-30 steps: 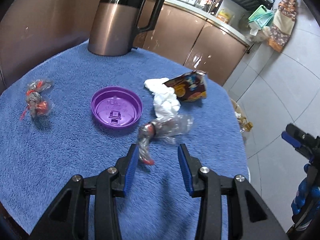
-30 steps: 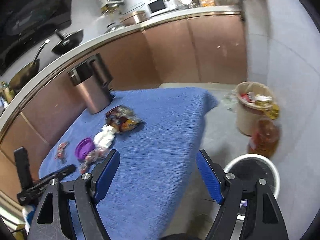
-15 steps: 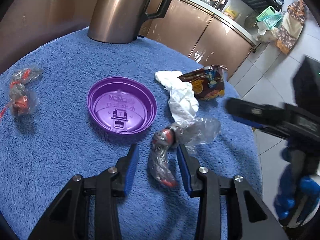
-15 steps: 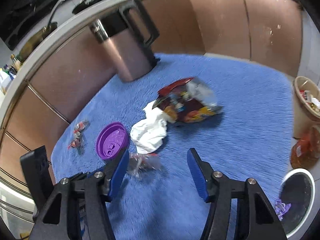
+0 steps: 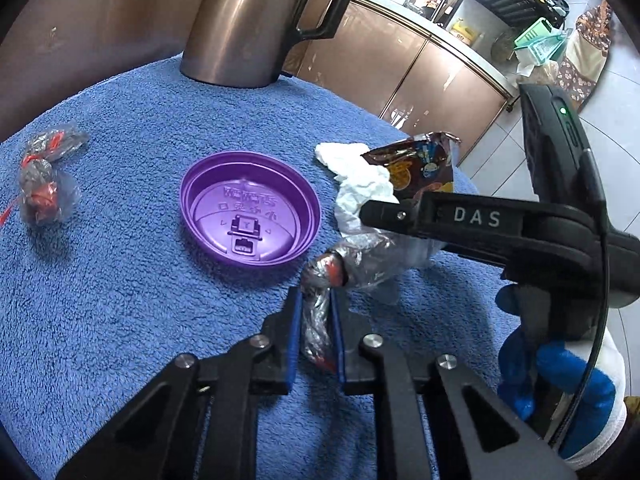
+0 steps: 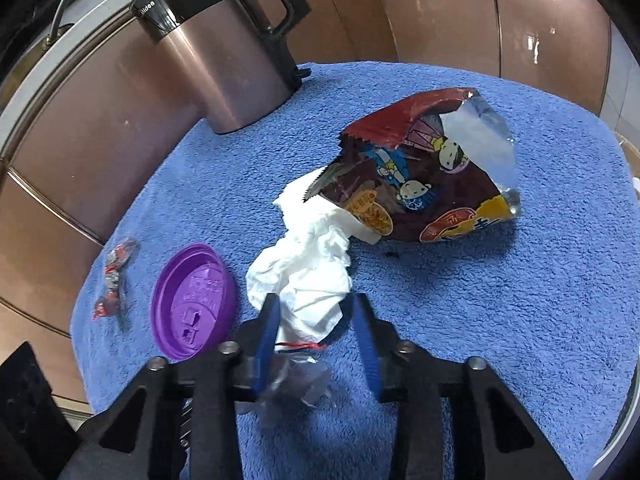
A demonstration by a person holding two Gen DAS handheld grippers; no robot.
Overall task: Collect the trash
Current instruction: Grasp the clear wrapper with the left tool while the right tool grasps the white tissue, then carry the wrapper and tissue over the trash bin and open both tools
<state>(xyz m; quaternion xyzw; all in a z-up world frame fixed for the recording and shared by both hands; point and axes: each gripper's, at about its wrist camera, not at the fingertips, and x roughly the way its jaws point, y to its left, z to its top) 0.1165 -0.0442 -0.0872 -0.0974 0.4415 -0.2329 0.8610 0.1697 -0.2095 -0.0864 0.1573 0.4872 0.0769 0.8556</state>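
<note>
My left gripper (image 5: 316,300) is shut on a crumpled clear plastic wrapper (image 5: 360,256) with red bits, on the blue towel-covered table (image 5: 120,300). My right gripper (image 6: 316,308) is open, its fingers on either side of a crumpled white tissue (image 6: 308,276); the tissue also shows in the left wrist view (image 5: 360,180). A brown snack bag (image 6: 424,180) lies behind the tissue. A purple cup lid (image 5: 250,212) lies upside down on the left. A second clear wrapper (image 5: 44,176) lies at the far left.
A copper-coloured kettle (image 5: 256,20) with a black handle stands at the back of the table. Brown cabinets (image 6: 440,12) run behind it. The table's right edge drops to a tiled floor (image 5: 580,152).
My left gripper has closed on the clear wrapper. My right gripper has moved in from far off the table and now brackets the white tissue, its jaws narrower.
</note>
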